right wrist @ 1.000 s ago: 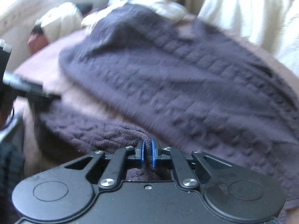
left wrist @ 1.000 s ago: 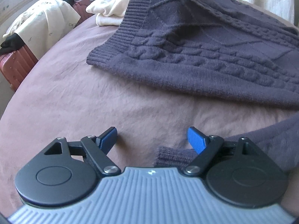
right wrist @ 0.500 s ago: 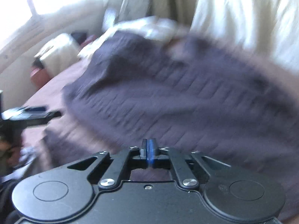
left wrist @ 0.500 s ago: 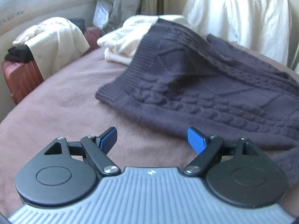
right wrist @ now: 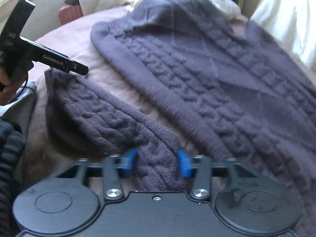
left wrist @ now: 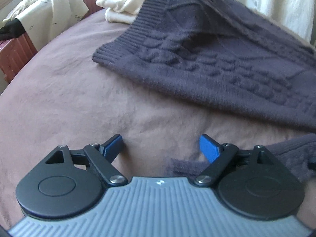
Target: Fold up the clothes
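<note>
A dark purple cable-knit sweater lies spread on a mauve bed sheet; its body also fills the right wrist view. One sleeve lies stretched toward the left. My left gripper is open and empty above the sheet, with the sleeve cuff just under its right finger. It also shows in the right wrist view, near the sleeve's end. My right gripper is open, its blue fingers on either side of the sleeve's near part.
Cream clothes lie at the sweater's far hem. A red suitcase draped with a cream garment stands left of the bed. White cloth hangs at the far right. A grey garment lies at the bed's left edge.
My right gripper has opened and let go of the sleeve, which now lies on the bed. My left gripper tilted up, then back down toward the sleeve cuff, staying open.
</note>
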### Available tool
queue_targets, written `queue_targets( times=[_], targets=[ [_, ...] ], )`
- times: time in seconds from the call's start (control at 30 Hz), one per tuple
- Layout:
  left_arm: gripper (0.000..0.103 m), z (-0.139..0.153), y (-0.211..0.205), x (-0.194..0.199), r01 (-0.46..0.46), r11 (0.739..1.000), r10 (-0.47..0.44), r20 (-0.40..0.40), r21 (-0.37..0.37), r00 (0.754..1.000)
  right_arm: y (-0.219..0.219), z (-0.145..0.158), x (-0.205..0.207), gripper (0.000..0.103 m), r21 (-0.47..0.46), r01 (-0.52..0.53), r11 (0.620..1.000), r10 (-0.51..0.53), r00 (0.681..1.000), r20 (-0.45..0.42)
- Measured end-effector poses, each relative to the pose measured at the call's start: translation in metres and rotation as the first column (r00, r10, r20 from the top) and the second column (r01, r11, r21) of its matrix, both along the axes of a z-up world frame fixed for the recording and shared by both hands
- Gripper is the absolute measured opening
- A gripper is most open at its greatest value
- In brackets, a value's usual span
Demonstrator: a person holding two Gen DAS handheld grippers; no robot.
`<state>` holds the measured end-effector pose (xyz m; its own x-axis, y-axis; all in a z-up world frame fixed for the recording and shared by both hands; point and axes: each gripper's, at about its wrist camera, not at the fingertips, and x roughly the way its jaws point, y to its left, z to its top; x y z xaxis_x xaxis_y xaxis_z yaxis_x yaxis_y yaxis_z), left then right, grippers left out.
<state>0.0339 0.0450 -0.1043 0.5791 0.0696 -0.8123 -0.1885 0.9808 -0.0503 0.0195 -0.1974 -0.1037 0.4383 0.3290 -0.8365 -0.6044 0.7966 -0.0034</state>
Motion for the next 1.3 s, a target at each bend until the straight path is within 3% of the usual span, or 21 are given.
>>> queue_targets(
  times=[0.07,0.13,0.27,0.4,0.53,0.7,0.77,0.87,0.93,1.0,1.1,1.13,1.23,1.3],
  targets=[
    [0.085,0.009,0.003,-0.003,-0.016,1.0,0.017,0.052,-0.014,0.998,-0.005,0.01,-0.002,0.016,0.024,0.044,0.999,-0.045,0.998,0.044],
    [0.085,0.021,0.006,-0.008,-0.027,0.999,0.032,0.112,-0.042,0.993,-0.008,0.02,-0.004,0.012,0.039,0.068,0.997,-0.071,0.993,0.098],
    [0.085,0.044,0.012,-0.019,-0.026,0.994,0.049,0.23,-0.104,0.972,-0.013,0.037,-0.004,0.011,0.063,0.105,0.992,-0.115,0.977,0.181],
    [0.085,0.063,0.011,-0.026,0.006,0.989,0.04,0.313,-0.145,0.949,-0.018,0.054,-0.003,0.01,0.152,0.149,0.977,-0.183,0.954,0.237],
    [0.085,0.069,0.005,-0.026,0.047,0.984,0.015,0.34,-0.174,0.94,-0.026,0.063,0.005,0.01,0.199,0.19,0.961,-0.241,0.931,0.275],
    [0.085,0.058,-0.001,-0.02,0.096,0.973,-0.028,0.305,-0.211,0.952,-0.046,0.066,0.032,0.01,0.273,0.305,0.912,-0.374,0.894,0.249],
    [0.085,0.049,-0.006,-0.018,0.107,0.97,-0.043,0.279,-0.217,0.959,-0.057,0.057,0.056,0.017,0.261,0.38,0.887,-0.429,0.889,0.163],
    [0.085,0.042,-0.018,-0.018,0.151,0.973,-0.102,0.267,-0.172,0.958,-0.082,0.045,0.071,0.037,0.255,0.516,0.818,-0.55,0.831,0.084],
    [0.085,0.044,-0.027,-0.02,0.188,0.975,-0.148,0.294,-0.115,0.944,-0.106,0.041,0.069,0.037,0.28,0.592,0.755,-0.624,0.781,0.033],
    [0.085,0.05,-0.035,-0.02,0.226,0.973,-0.194,0.338,-0.056,0.921,-0.13,0.043,0.054,0.038,0.325,0.597,0.733,-0.632,0.775,0.002],
    [0.085,0.077,-0.041,-0.001,0.256,0.964,-0.262,0.469,0.077,0.844,-0.161,0.05,0.022,0.045,0.315,0.583,0.749,-0.622,0.783,0.03],
    [0.085,0.086,-0.041,0.006,0.254,0.961,-0.273,0.488,0.106,0.829,-0.17,0.052,0.012,0.045,0.289,0.574,0.766,-0.612,0.789,0.053],
    [0.085,0.107,-0.048,0.029,0.314,0.938,-0.345,0.475,0.145,0.81,-0.191,0.056,-0.019,0.047,0.219,0.529,0.819,-0.562,0.818,0.126],
    [0.085,0.109,-0.059,0.039,0.419,0.899,-0.43,0.433,0.126,0.792,-0.199,0.054,-0.034,0.052,0.199,0.495,0.845,-0.526,0.836,0.154]
  ],
)
